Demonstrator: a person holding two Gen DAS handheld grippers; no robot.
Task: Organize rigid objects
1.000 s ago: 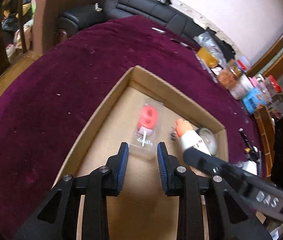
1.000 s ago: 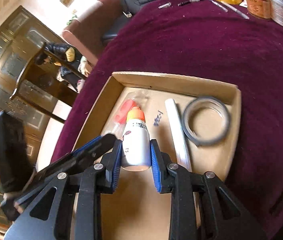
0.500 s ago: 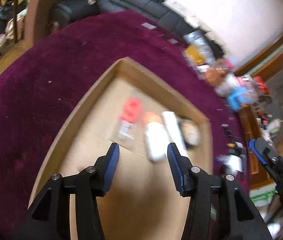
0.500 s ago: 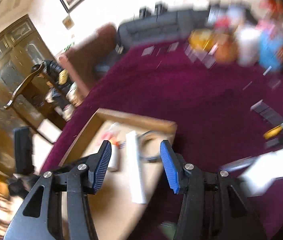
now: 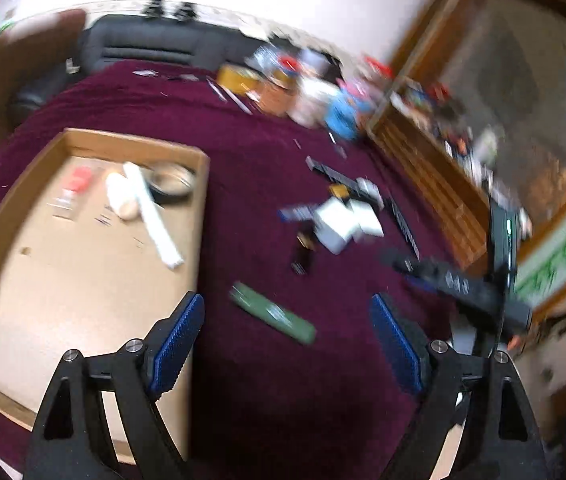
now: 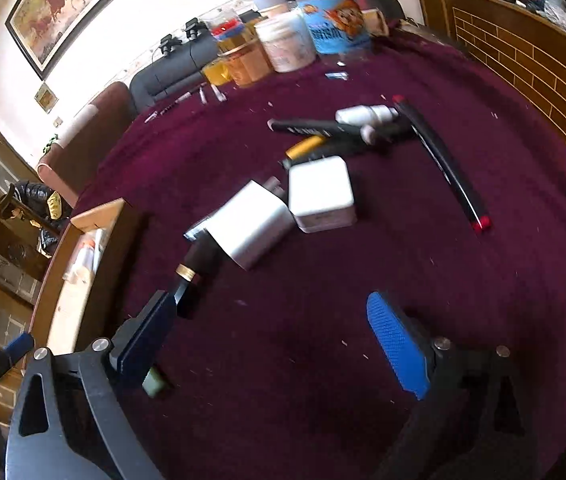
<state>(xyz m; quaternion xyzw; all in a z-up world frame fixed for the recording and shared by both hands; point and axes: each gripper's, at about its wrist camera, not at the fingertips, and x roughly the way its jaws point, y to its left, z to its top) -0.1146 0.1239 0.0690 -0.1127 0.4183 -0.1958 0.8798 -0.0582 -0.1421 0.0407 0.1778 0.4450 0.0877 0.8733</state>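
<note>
A shallow cardboard box lies on the purple cloth at the left; its corner shows in the right wrist view. In it lie a white bottle, a white stick, a tape roll and a red packet. Right of the box lie a green bar, two white cubes, a dark tube with a gold band, a black stick with red ends and a white spray bottle. My left gripper is open over the green bar. My right gripper is open and empty before the cubes.
Jars and tubs stand at the far edge of the table, with pens near them. A wooden cabinet is at the right, a black sofa and brown chair behind. The left view is blurred.
My right gripper let go of the white bottle in the box, opened wide and swung right to the loose items. My left gripper opened wide and swung right off the box.
</note>
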